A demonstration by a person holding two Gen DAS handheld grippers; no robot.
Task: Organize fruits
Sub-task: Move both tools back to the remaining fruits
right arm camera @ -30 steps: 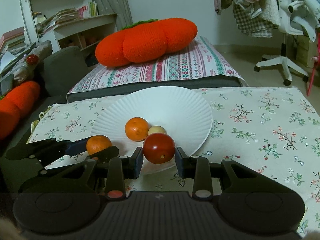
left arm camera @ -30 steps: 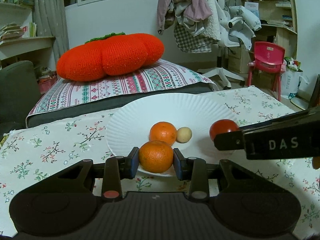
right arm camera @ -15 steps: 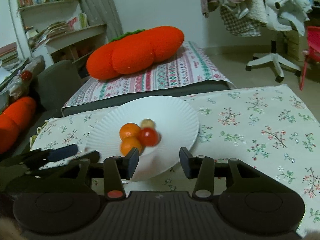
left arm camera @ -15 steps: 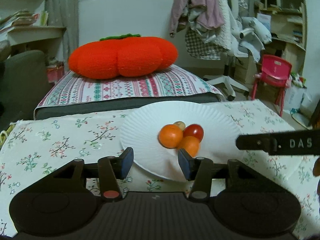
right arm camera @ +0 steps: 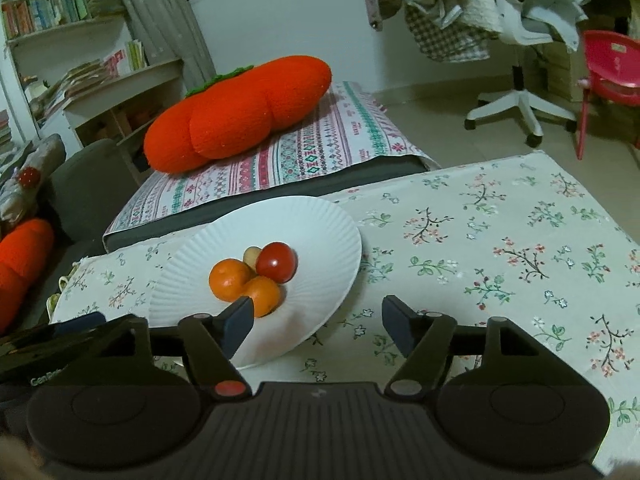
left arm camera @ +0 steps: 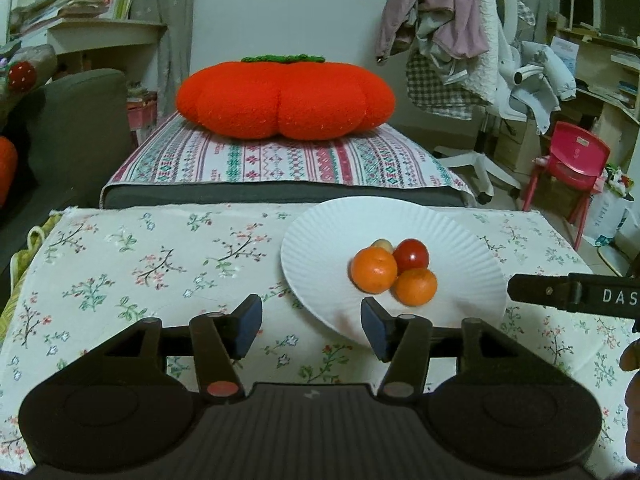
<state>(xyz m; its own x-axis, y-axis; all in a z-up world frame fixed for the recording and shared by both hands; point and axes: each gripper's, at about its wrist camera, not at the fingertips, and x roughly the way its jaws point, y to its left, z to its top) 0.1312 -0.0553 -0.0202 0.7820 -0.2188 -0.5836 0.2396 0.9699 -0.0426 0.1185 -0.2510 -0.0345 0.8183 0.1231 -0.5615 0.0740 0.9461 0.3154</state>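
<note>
A white paper plate (left arm camera: 328, 248) (right arm camera: 320, 224) lies on the floral tablecloth. On it sit two oranges (left arm camera: 374, 270) (right arm camera: 230, 280), a red tomato (left arm camera: 411, 254) (right arm camera: 276, 262) and a small beige fruit (left arm camera: 383, 245) (right arm camera: 251, 255), all touching in a cluster. My left gripper (left arm camera: 312, 326) is open and empty, near the plate's front left edge. My right gripper (right arm camera: 318, 326) is open and empty, over the plate's front right edge. The right gripper's side shows at the right of the left wrist view (left arm camera: 576, 294).
The table with the floral cloth (left arm camera: 140, 264) (right arm camera: 520, 248) ends at a bench with a striped cover (left arm camera: 280, 160) bearing a big orange pumpkin cushion (left arm camera: 286, 98) (right arm camera: 240, 114). A grey sofa (left arm camera: 80, 120), an office chair (right arm camera: 516, 100) and a red child's chair (left arm camera: 572, 164) stand behind.
Both grippers let go of their fruit, the left an orange and the right the tomato, onto the plate. Both opened and drew back, the left drifting left and the right drifting right.
</note>
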